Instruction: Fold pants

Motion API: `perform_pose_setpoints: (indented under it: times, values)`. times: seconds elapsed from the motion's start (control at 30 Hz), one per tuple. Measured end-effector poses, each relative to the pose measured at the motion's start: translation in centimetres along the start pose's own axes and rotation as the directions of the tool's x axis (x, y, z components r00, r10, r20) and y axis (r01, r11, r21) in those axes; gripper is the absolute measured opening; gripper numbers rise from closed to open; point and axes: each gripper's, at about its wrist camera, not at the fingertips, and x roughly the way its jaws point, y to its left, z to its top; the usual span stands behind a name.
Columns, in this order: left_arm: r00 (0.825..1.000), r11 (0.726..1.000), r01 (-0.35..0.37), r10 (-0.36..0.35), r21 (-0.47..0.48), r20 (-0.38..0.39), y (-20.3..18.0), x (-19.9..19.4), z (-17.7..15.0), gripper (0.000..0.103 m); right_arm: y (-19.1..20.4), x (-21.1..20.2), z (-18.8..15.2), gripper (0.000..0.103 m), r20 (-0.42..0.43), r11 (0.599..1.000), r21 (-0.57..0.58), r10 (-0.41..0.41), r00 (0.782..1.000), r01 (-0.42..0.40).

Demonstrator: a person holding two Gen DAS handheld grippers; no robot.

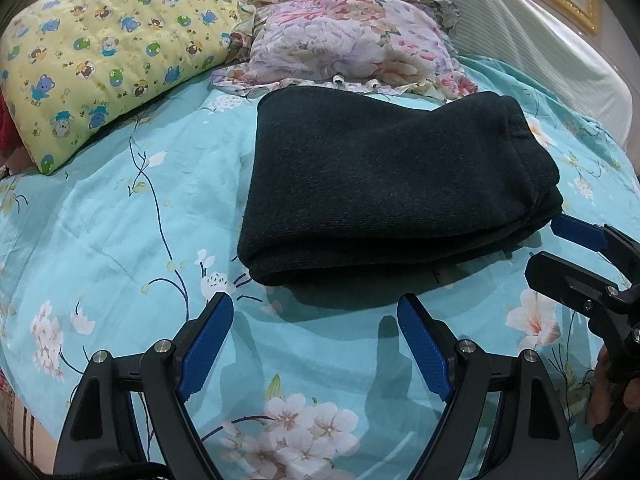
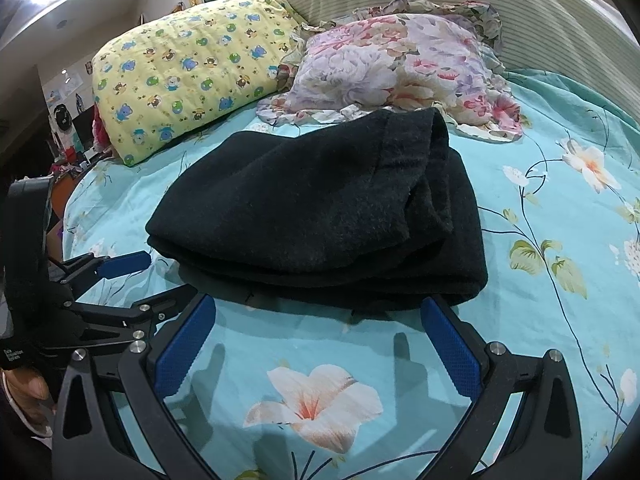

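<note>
Dark knit pants (image 1: 392, 184) lie folded in a thick stack on the turquoise flowered bedsheet (image 1: 120, 216); the same pants (image 2: 320, 208) fill the middle of the right wrist view. My left gripper (image 1: 316, 308) hovers open just in front of the stack's near edge, nothing between its blue pads. My right gripper (image 2: 320, 312) is open too, close to the near folded edge, empty. Each gripper shows in the other's view: the right one (image 1: 560, 248) at the right edge, the left one (image 2: 132, 272) at the lower left.
A yellow bear-print pillow (image 1: 108, 52) and a floral pillow (image 1: 352, 40) lie behind the pants against a striped padded headboard (image 1: 520, 32). A hand (image 2: 28, 392) shows at the lower left. Bare sheet lies left and right of the stack.
</note>
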Motion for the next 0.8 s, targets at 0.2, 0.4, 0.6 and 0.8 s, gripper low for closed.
perform_pose_setpoints:
  times: [0.2,0.4,0.6,0.8]
  values:
    - [1.000,1.000,0.001,-0.001,-0.002,0.007,-0.03,-0.12,-0.03,0.085,0.04,-0.06,0.05,0.102,0.003,1.000,0.003,-0.003,1.000,0.003]
    - [1.000,1.000,0.000,0.000,-0.002,0.007,-0.01,-0.19,-0.13,0.085,0.05,-0.17,0.16,0.102,0.007,1.000,0.003,-0.005,1.000,0.005]
    - [1.000,1.000,0.002,-0.002,0.001,0.012,-0.06,-0.28,-0.07,0.085,-0.02,-0.27,0.28,0.102,0.010,1.000,0.006,-0.005,1.000,0.005]
    - [1.000,1.000,0.001,-0.001,0.006,0.022,-0.14,-0.55,0.05,0.085,-0.02,-0.39,0.37,0.102,0.018,1.000,0.009,-0.006,1.000,0.006]
